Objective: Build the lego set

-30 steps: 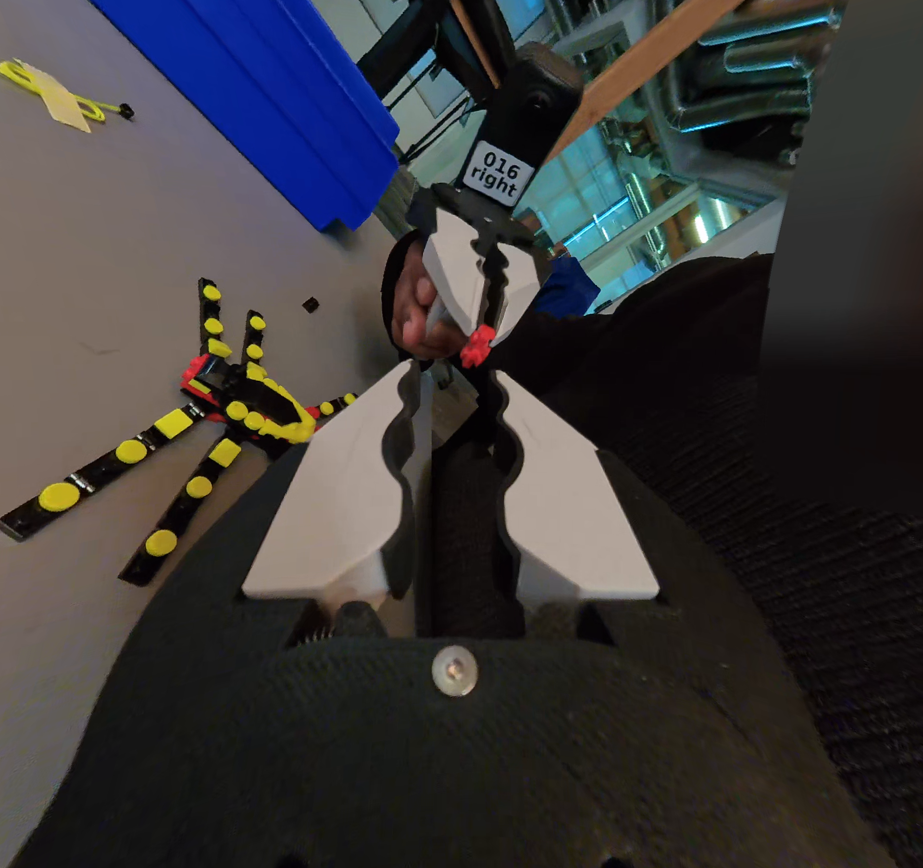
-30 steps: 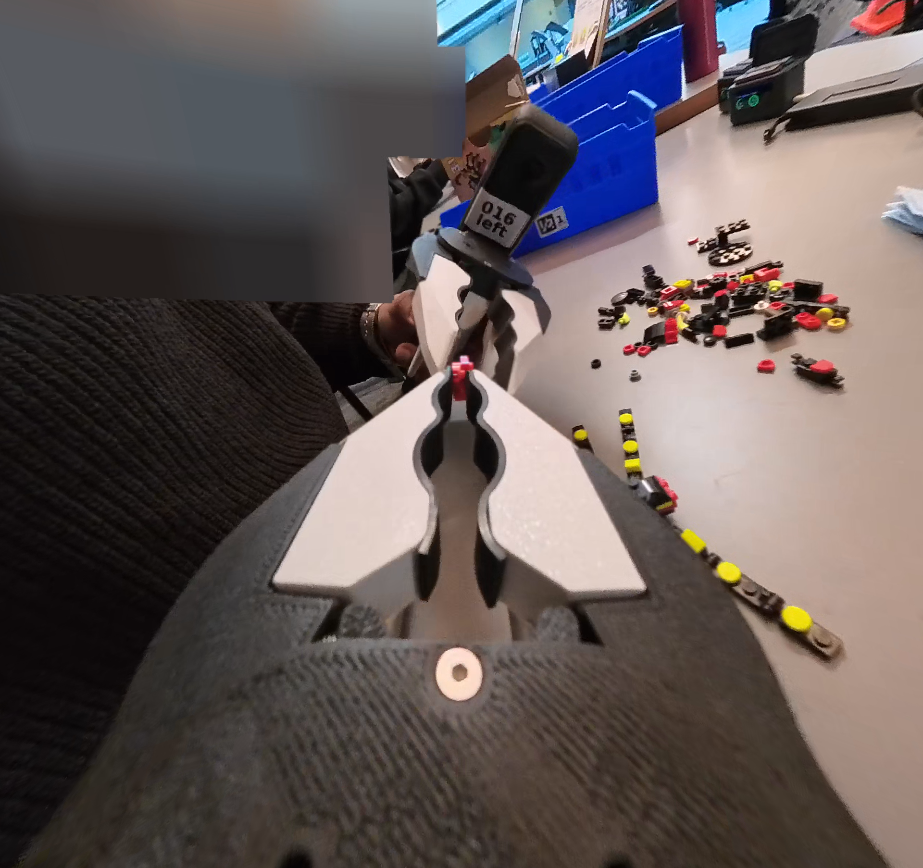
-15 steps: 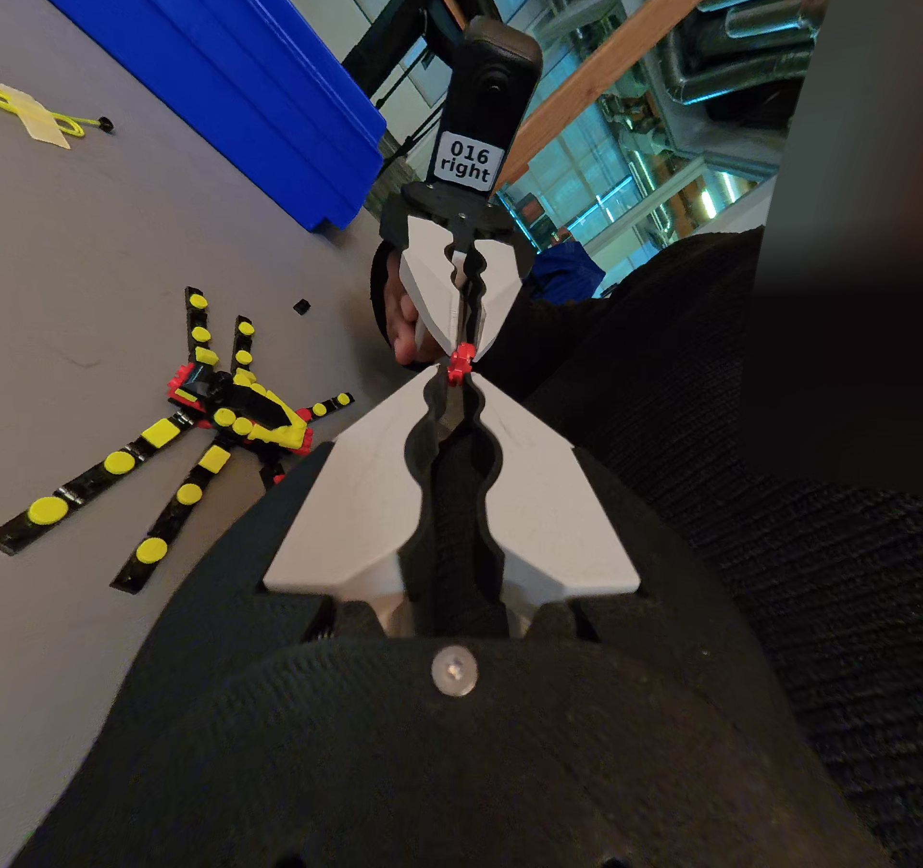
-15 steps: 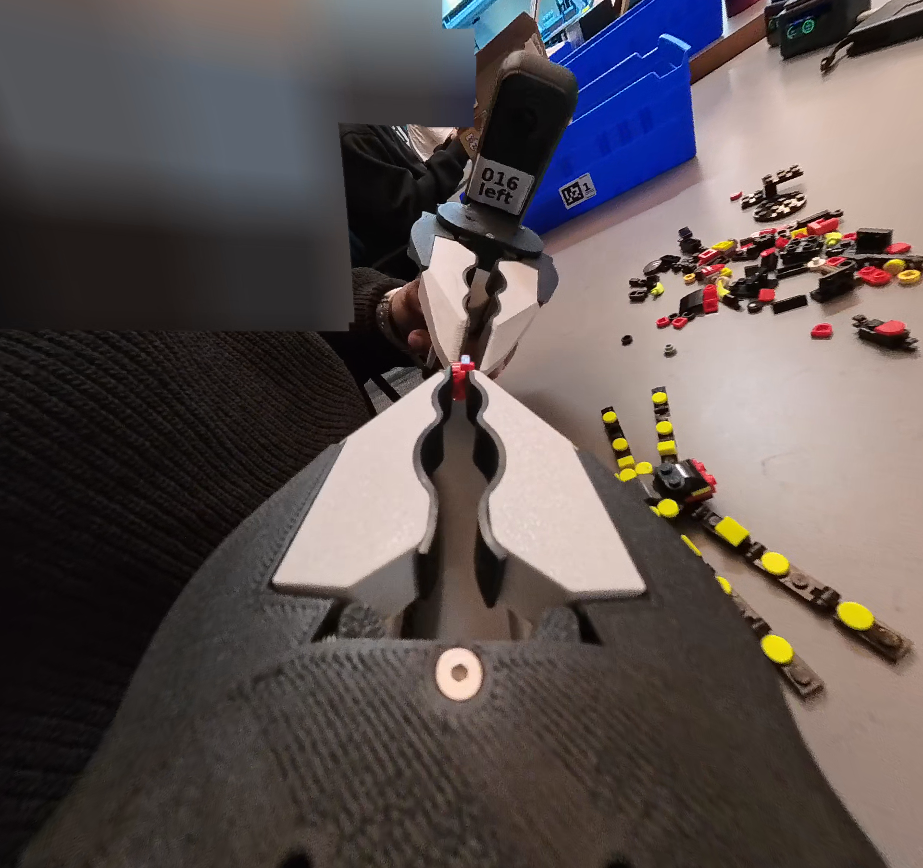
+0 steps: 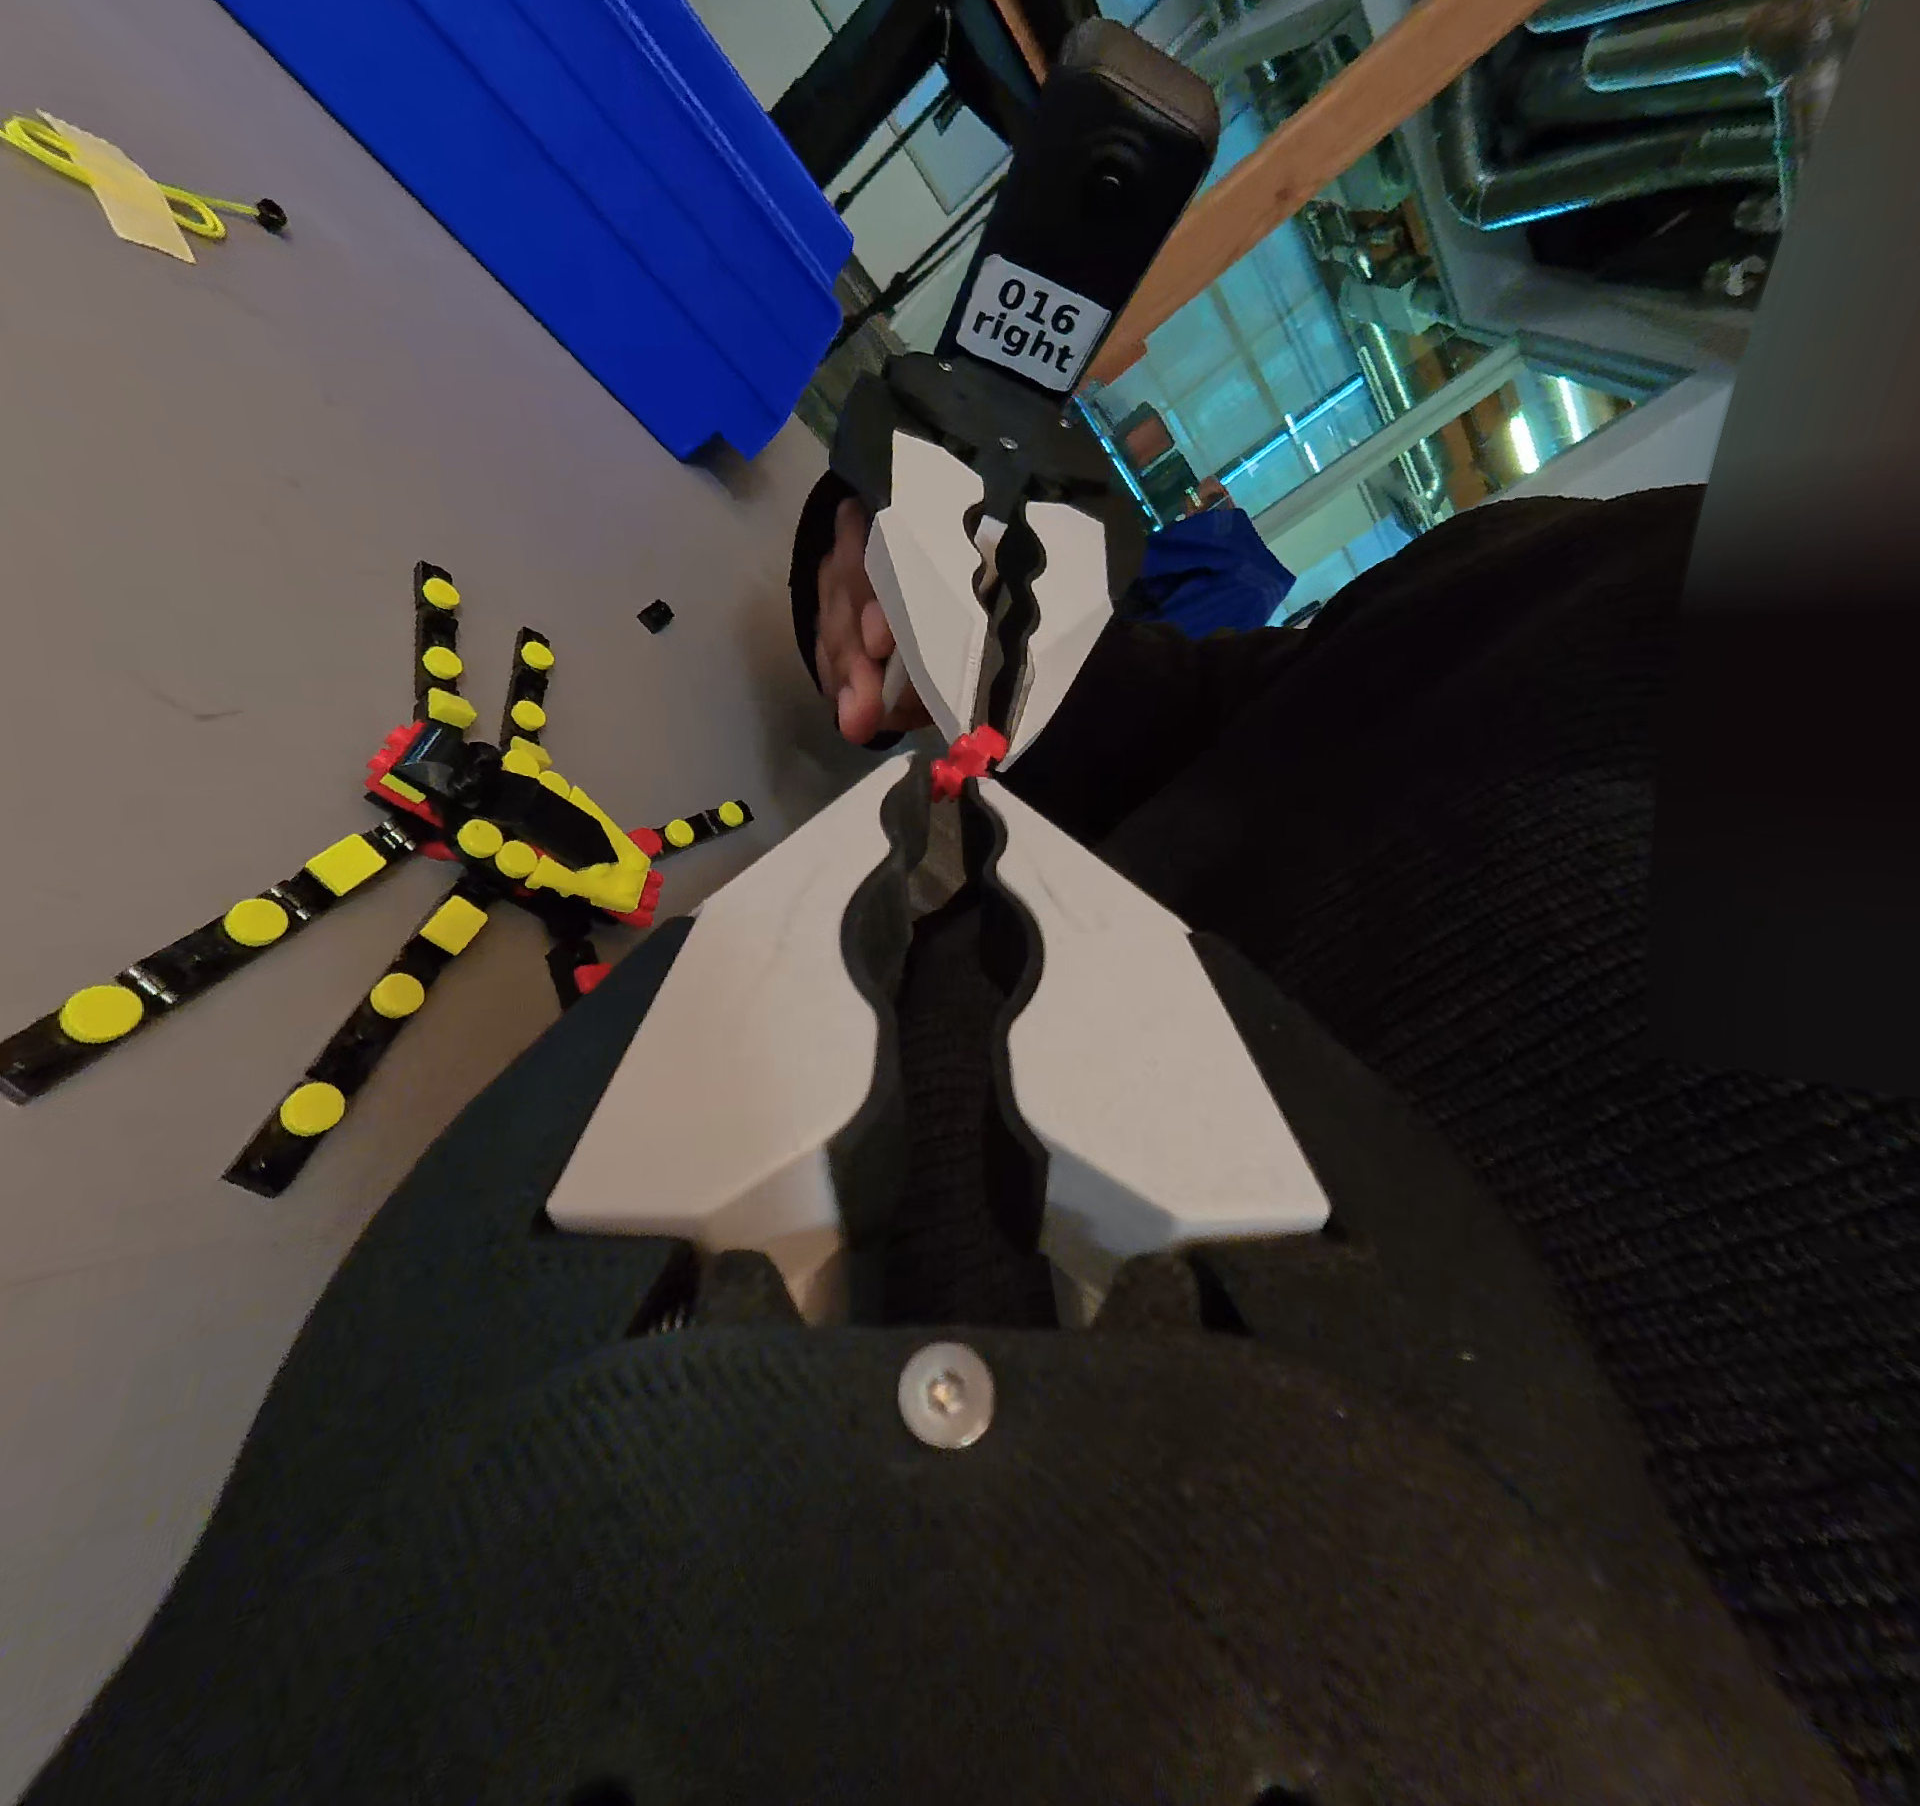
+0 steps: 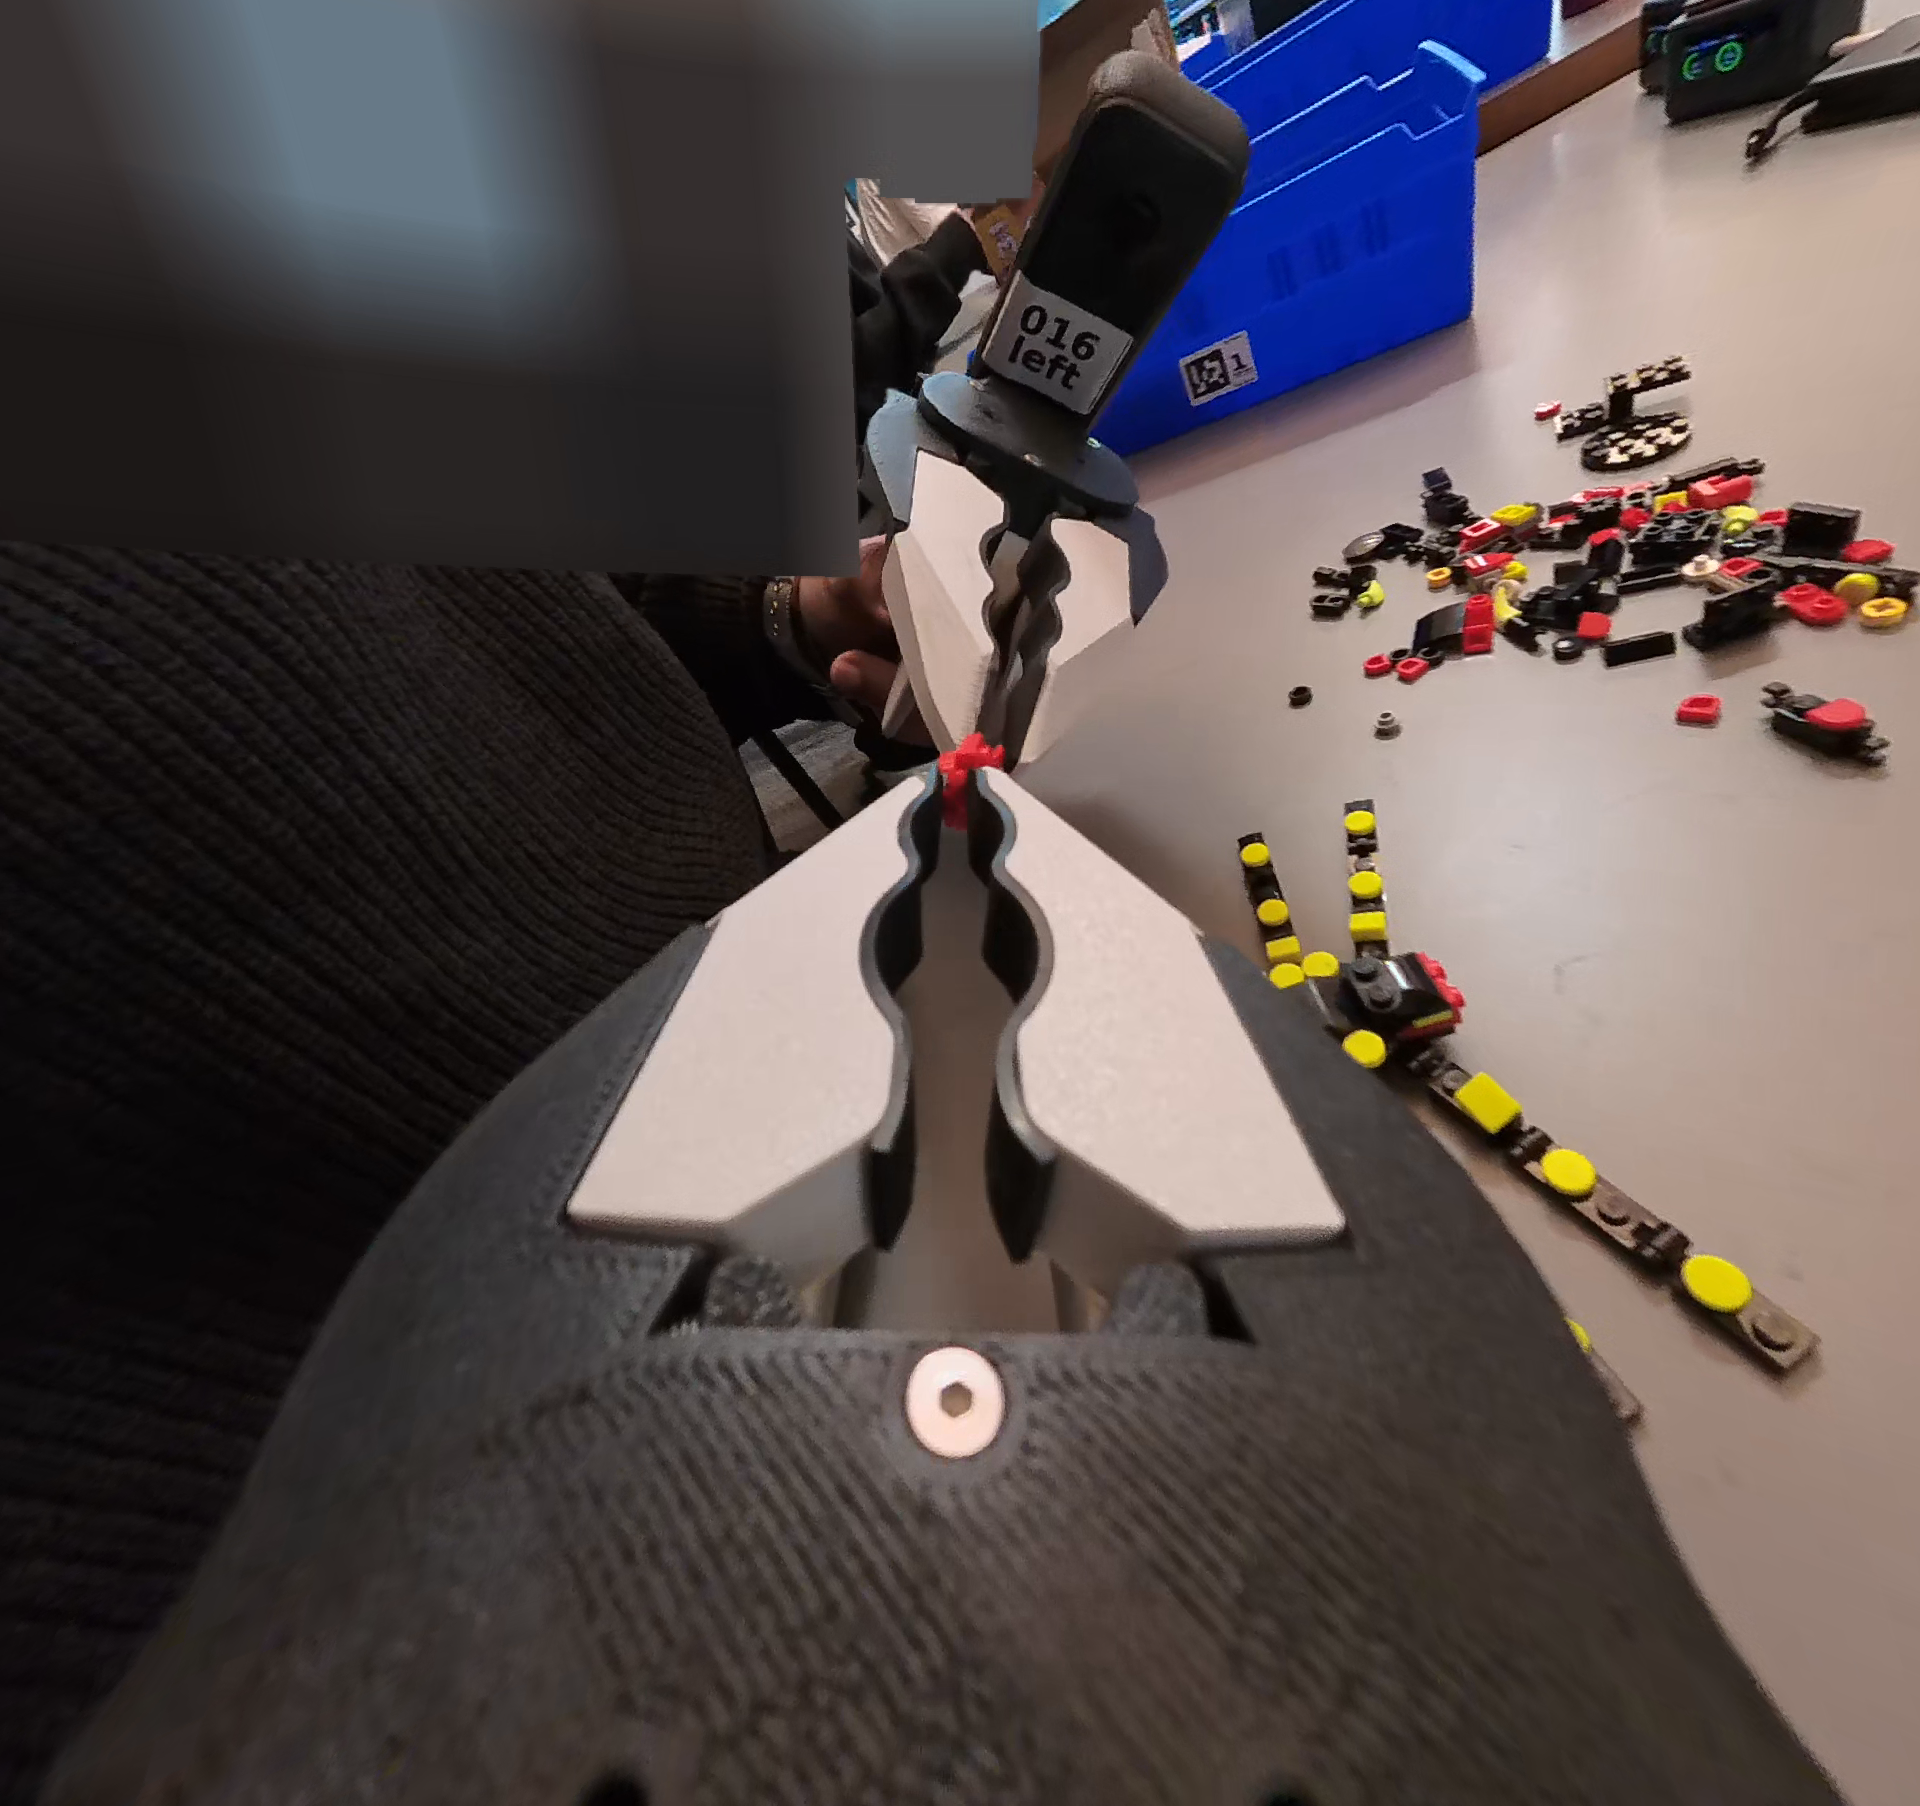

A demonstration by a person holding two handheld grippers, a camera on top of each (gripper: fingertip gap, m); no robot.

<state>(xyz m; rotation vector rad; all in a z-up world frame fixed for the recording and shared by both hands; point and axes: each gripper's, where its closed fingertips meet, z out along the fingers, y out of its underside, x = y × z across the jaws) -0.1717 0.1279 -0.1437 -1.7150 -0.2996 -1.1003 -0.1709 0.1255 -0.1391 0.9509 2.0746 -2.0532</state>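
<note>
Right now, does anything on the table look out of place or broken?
Nothing looks broken. The loose bricks lie scattered but on the table, and the model lies flat. Both grippers pinch one small red piece in mid-air.

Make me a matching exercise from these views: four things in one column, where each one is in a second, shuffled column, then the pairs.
Things
1. small red piece
2. black-and-yellow model
3. pile of loose pieces
4. blue bin

Places
A. scattered on the table, beyond the model
B. at the table's far edge
C. lying flat on the table, nothing holding it
D. in the air, between the two grippers' fingertips

Pairs: 1-D, 2-C, 3-A, 4-B
</note>
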